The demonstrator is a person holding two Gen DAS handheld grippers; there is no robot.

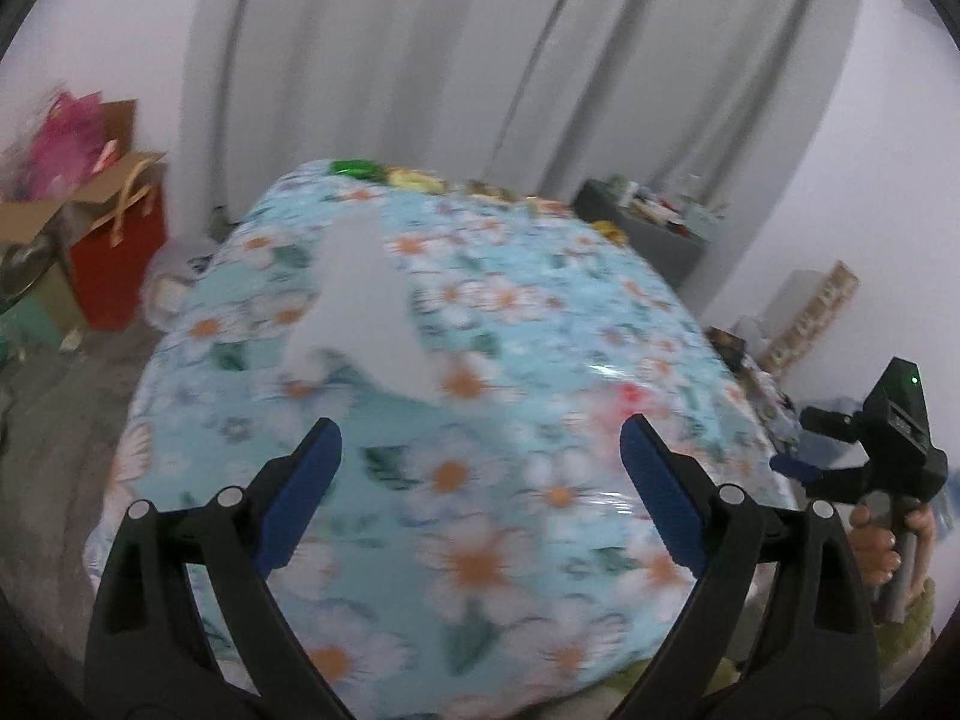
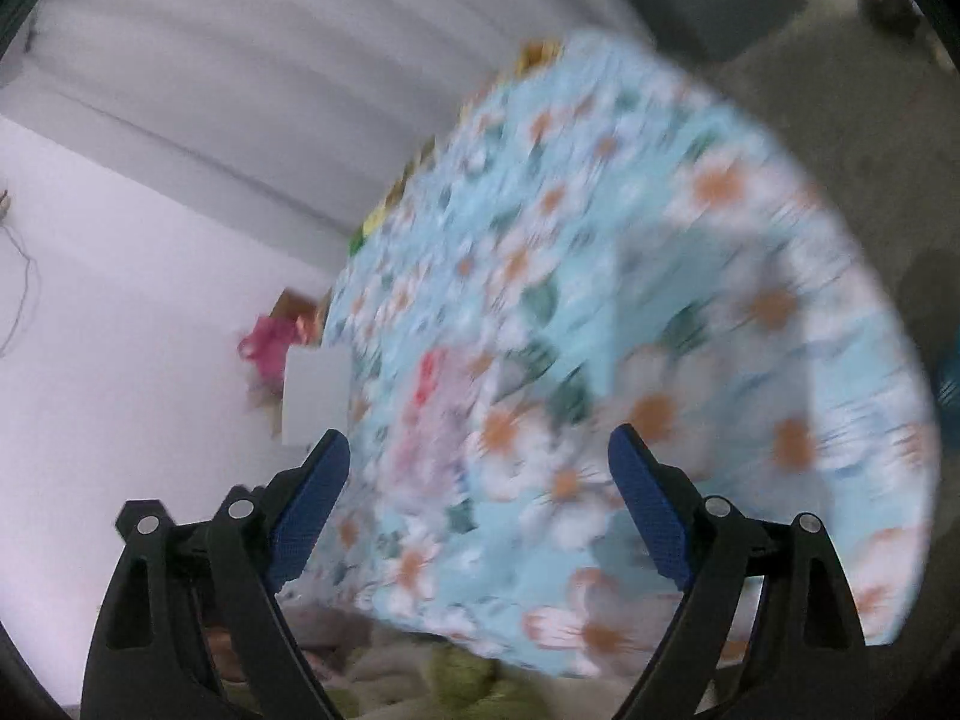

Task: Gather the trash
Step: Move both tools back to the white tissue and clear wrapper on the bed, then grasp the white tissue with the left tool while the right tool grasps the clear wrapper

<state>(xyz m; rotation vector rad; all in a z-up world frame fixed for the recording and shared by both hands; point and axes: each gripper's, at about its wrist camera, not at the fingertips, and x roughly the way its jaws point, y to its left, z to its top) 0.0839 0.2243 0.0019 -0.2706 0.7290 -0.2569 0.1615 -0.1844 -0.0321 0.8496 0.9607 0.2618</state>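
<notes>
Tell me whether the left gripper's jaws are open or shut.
Open. In the left wrist view the left gripper shows its two blue-padded jaws standing wide apart, with only the floral tablecloth beyond them.

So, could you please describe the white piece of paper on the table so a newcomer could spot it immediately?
Start at the table covered in a light blue cloth with white and orange daisies, in front of the grey curtain. On the far left part of its top lies a white sheet of paper. It is the only plain, unpatterned patch on the flowered surface, unlike the small pink and red item to its right.
</notes>
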